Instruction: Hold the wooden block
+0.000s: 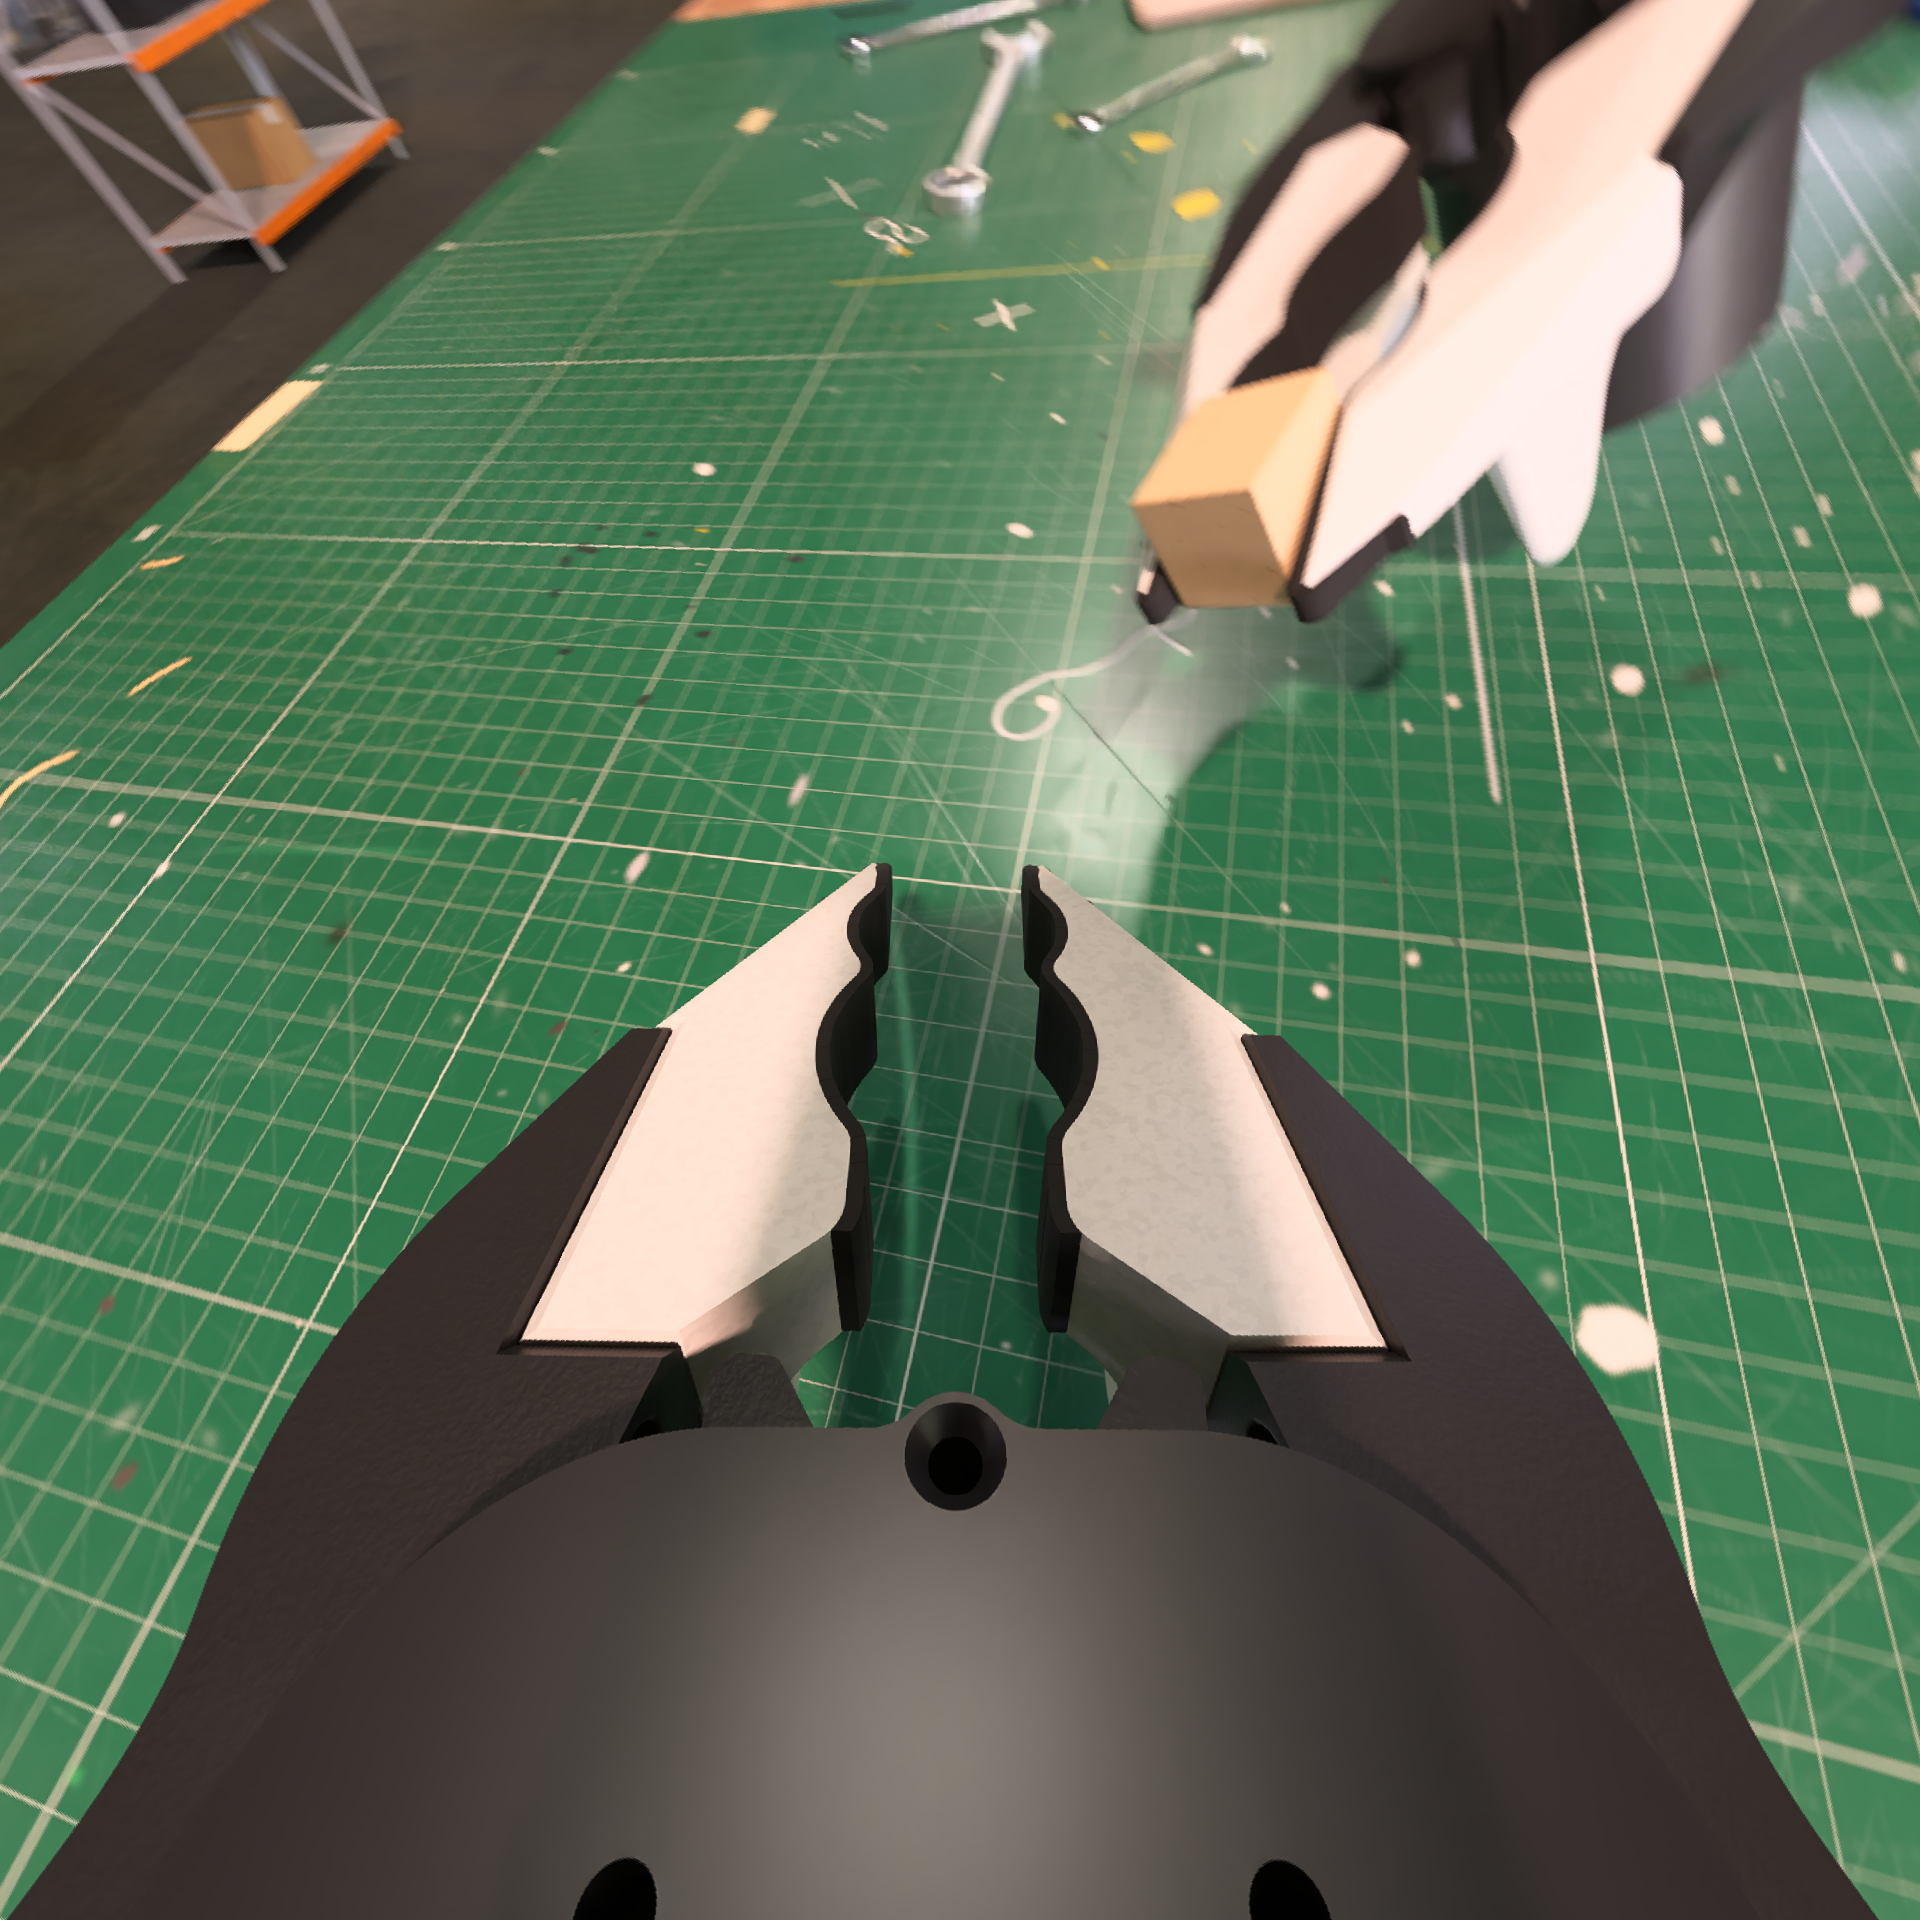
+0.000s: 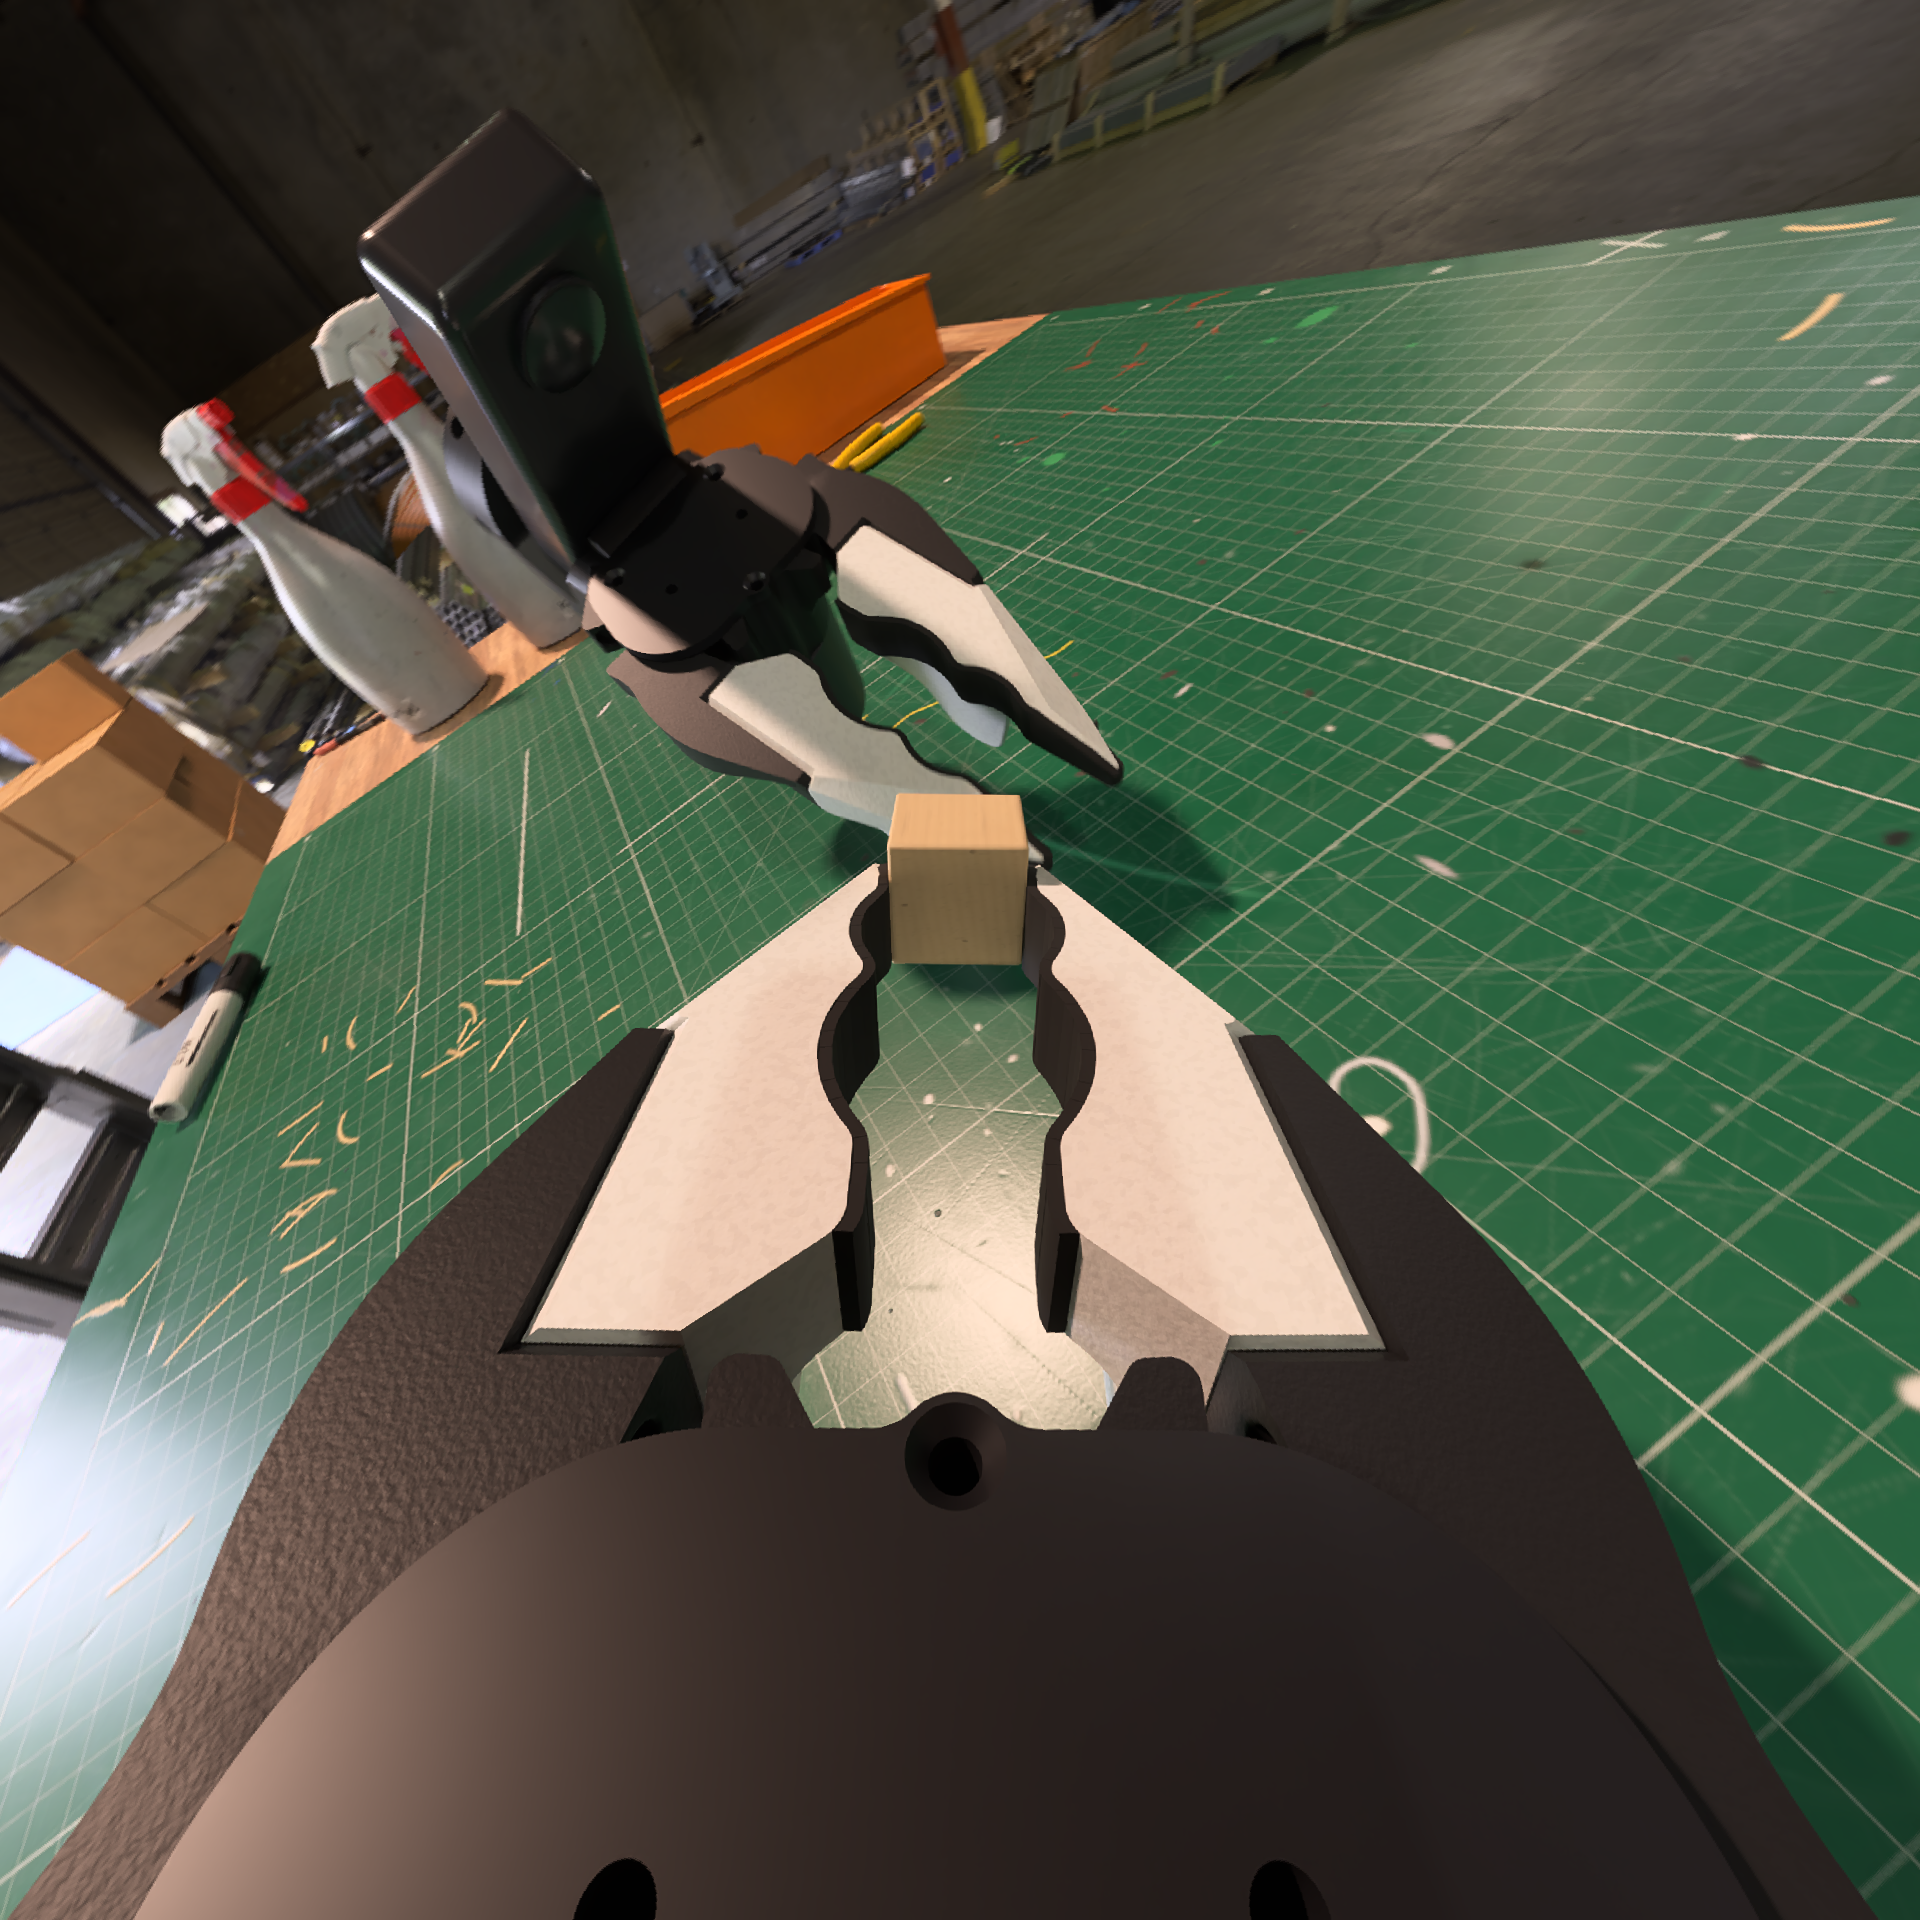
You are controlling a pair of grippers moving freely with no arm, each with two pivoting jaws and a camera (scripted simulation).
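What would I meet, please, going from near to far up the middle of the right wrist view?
Right tongs → wooden block clamped at their tips → left tongs, empty above the green cutting mat → orange bin at the mat's far edge.

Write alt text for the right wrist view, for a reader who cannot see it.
The right gripper holds a wooden block between its fingertips above a green cutting mat. The left gripper hangs just beyond, fingers apart and empty. Two spray bottles, cardboard boxes, a marker and an orange bin sit at the mat's far edges.
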